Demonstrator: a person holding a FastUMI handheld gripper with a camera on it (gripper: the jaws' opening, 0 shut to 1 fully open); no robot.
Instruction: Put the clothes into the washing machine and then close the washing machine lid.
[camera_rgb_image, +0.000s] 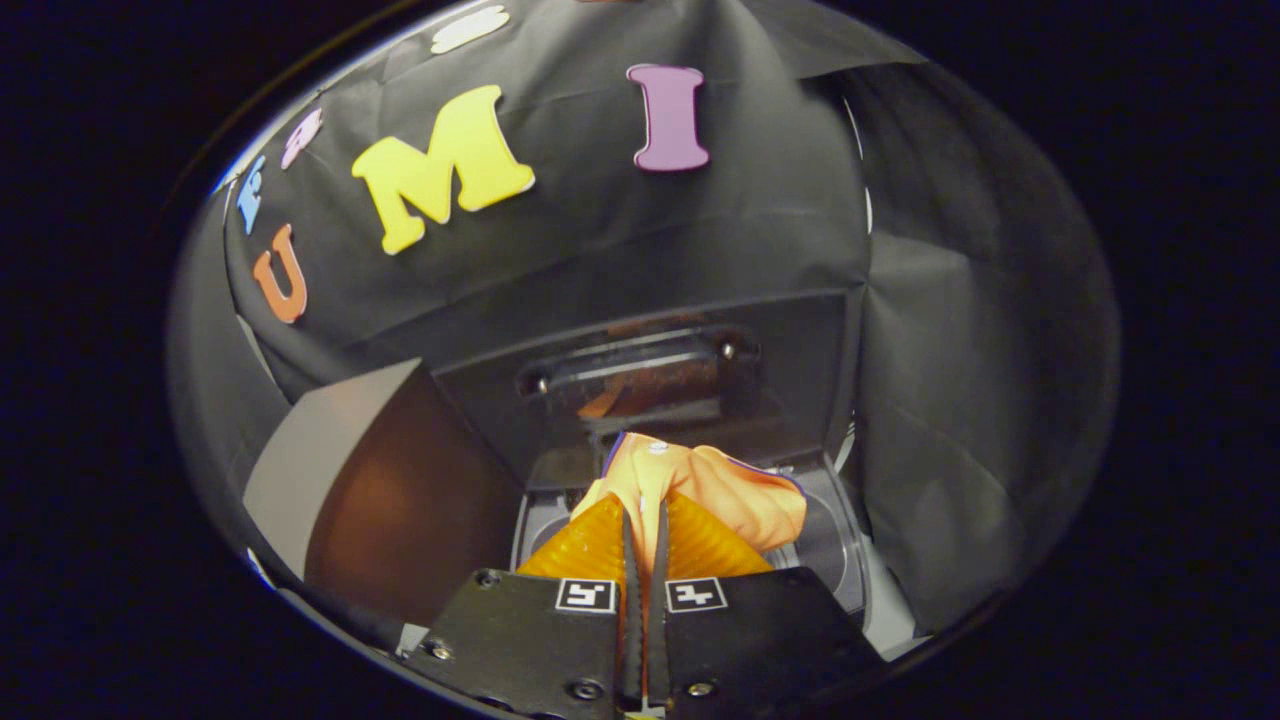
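I could read no text, label, brand or number anywhere; my gripper (645, 520) only carried two square black-and-white marker tags (586, 595), patterns and not letters, behind fingers pressed together on the orange garment (740, 495).

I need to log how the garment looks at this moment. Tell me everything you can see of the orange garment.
The orange garment is soft, crumpled cloth with a thin dark purple trim along its edges and a small pale dot near its top. It is bunched into a lump and pinched between the nearly closed fingers of the gripper, which press on it from both sides. It hangs just above the open washing machine, in front of the raised lid, whose glossy face shows an orange reflection.
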